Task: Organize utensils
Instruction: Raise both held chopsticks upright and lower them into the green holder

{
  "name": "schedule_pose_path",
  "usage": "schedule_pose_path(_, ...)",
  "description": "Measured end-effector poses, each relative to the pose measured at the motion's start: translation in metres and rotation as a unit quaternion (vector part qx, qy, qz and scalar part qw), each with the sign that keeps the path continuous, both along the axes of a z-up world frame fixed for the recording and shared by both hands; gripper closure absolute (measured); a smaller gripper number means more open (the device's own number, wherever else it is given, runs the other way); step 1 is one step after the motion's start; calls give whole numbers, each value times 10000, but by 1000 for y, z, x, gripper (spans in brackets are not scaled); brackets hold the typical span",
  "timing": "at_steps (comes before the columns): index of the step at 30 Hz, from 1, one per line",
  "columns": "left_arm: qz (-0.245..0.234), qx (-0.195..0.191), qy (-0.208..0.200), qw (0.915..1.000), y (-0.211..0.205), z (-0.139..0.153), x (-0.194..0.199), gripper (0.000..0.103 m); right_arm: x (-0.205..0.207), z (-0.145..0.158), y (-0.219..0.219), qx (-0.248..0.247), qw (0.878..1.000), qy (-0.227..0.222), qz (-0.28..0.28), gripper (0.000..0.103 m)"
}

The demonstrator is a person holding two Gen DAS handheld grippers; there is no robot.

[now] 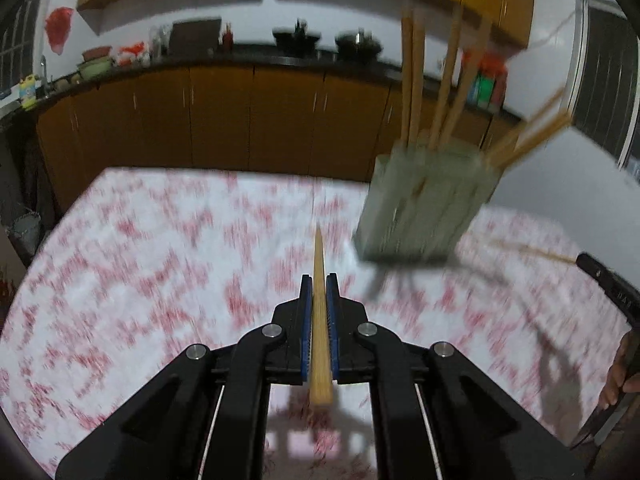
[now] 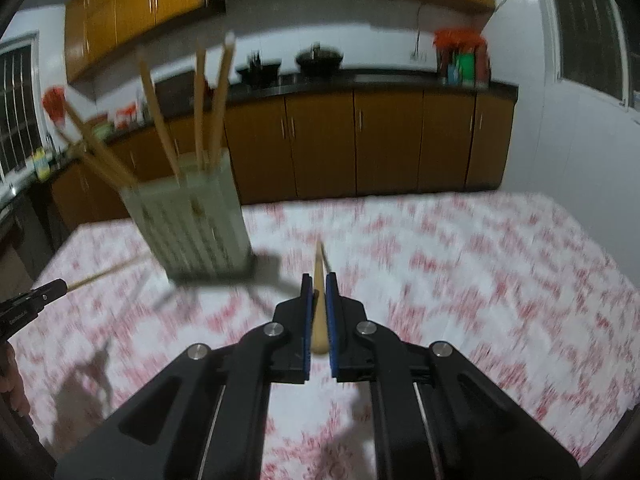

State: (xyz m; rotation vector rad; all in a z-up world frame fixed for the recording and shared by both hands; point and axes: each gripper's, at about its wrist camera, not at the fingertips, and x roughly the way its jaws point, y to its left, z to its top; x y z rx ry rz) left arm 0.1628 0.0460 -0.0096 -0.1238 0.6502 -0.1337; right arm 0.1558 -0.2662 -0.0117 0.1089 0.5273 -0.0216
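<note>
Chopstick (image 1: 319,312) clamped lengthwise between left gripper (image 1: 319,280) fingers, tip pointing ahead past them. Second chopstick (image 2: 319,312) pinched likewise by right gripper (image 2: 319,280). Both above counter (image 1: 160,260); holder (image 1: 424,204) with chopsticks stands nearby.

- Left wrist view: looked forward along the left gripper (image 1: 319,282) from just behind its fingers, tilted down over the table (image 1: 160,264), close to its surface; the chopstick holder (image 1: 424,204) stood ahead to the right.
- Right wrist view: looked along the right gripper (image 2: 319,282) likewise, with the holder (image 2: 196,224) ahead to the left.
- Shared field: table, holder, and the kitchen counter (image 1: 256,62) beyond; each view caught the other gripper at its edge (image 1: 608,284) (image 2: 32,300).
</note>
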Motion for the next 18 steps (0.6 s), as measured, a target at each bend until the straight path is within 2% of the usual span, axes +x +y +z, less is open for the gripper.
schedule_pose_path(5,89,-237,-570,9981,4,42,-1,96,-6,32,-2,23,9990,-454,-22,95)
schedule_pose_path(13,-125,-336,-917,9951,-2,76,0,96,-13,75,-3,335,9955,-865,216,95)
schedule_pose_path(18,-436,-470,-1186,9909,-14,101,-11,96,-26,113,2,686,9869,-1341,574,95)
